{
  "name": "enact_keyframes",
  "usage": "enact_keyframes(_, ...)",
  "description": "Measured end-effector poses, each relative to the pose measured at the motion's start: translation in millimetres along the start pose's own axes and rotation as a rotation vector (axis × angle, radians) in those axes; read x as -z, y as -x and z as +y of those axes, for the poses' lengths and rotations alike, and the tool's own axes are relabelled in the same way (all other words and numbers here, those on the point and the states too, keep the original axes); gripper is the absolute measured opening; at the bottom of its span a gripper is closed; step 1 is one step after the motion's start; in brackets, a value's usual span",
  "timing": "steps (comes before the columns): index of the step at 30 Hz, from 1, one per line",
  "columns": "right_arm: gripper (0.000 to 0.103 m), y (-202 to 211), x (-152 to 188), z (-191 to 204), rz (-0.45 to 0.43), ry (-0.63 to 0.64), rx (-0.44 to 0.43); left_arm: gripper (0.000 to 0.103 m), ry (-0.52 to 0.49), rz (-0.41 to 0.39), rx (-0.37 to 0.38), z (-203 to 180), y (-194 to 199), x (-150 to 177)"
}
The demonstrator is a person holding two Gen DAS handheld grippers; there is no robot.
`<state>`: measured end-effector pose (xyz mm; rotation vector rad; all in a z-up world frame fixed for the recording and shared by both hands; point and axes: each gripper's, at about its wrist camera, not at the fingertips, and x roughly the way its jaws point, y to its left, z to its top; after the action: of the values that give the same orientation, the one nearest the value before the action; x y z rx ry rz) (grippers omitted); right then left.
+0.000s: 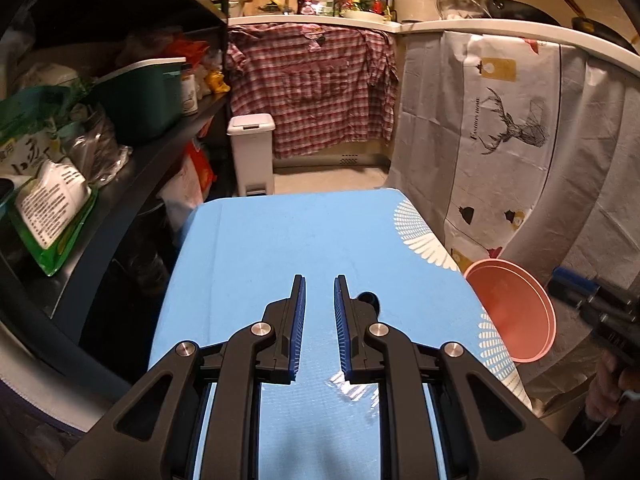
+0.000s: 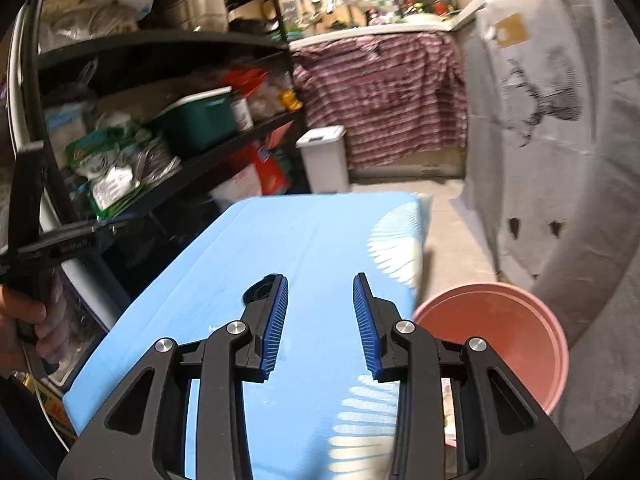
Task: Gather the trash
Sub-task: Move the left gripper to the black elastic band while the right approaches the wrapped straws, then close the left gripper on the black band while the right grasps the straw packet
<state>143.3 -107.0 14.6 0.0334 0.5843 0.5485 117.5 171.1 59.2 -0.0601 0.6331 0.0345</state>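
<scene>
- Trash: only one candidate shows on the table point(image 1: 280, 240) — a small black ring-shaped bit point(image 1: 369, 299), looks like a bottle cap or a short tube end. Partly hidden behind the gripper fingers in both views, so I can't tell which.
- It lies near the middle of the blue cloth, nearer your edge than the far one.
- Pink bin point(image 2: 496, 336) sits on the floor just off the table's right edge, mouth tipped toward you. No trash visible inside from here.
- White lidded bin point(image 1: 251, 152) stands beyond the far edge, lid down.
- Left gripper point(image 1: 320, 280): jaws narrow, nothing between them.
- Right gripper point(image 2: 320, 278): jaws at a medium gap, empty too.
- Step, my read: between pickups, both tongs free above the cloth.
- Next move calls for spreading one pair wider, lowering over the black bit so the pads straddle it, then squeezing.
- Small and probably hard plastic; it may skid on the cloth if you come in shallow.
</scene>
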Motion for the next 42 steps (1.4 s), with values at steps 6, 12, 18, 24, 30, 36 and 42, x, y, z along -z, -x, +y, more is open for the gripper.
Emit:
enact_keyframes(6, 0.035, -32.4, 10.0, 19.1, 0.065, 0.027, -0.052, 0.015, 0.022, 0.002, -0.010, 16.1, -3.8, 3.7)
enact_keyframes(12, 0.036, -65.7, 25.4, 25.0, 0.167, 0.015, -0.113, 0.015, 0.029, -0.005, -0.023, 29.4, -2.8, 6.0)
enact_keyframes(18, 0.036, -101.5, 40.9, 26.4, 0.293, -0.031, -0.168, 0.015, 0.011, -0.003, -0.033, 31.8, -4.7, 9.3)
enact_keyframes(24, 0.036, -122.7, 52.4, 31.9, 0.378, -0.025, -0.166, 0.015, -0.018, -0.004, -0.029, 25.4, -8.4, 9.0)
enact_keyframes(30, 0.036, -138.0, 59.5, 35.2, 0.434, -0.013, -0.156, 0.015, -0.024, 0.007, -0.021, 22.5, -16.6, 8.7)
enact_keyframes(36, 0.020, -140.5, 60.8, 38.3, 0.442, 0.003, -0.170, 0.015, -0.027, 0.018, -0.017, 20.3, -26.1, 9.7)
enact_keyframes(42, 0.001, -131.4, 56.3, 35.8, 0.416, 0.013, -0.198, 0.015, -0.033, 0.056, 0.011, 11.5, -48.0, 12.7)
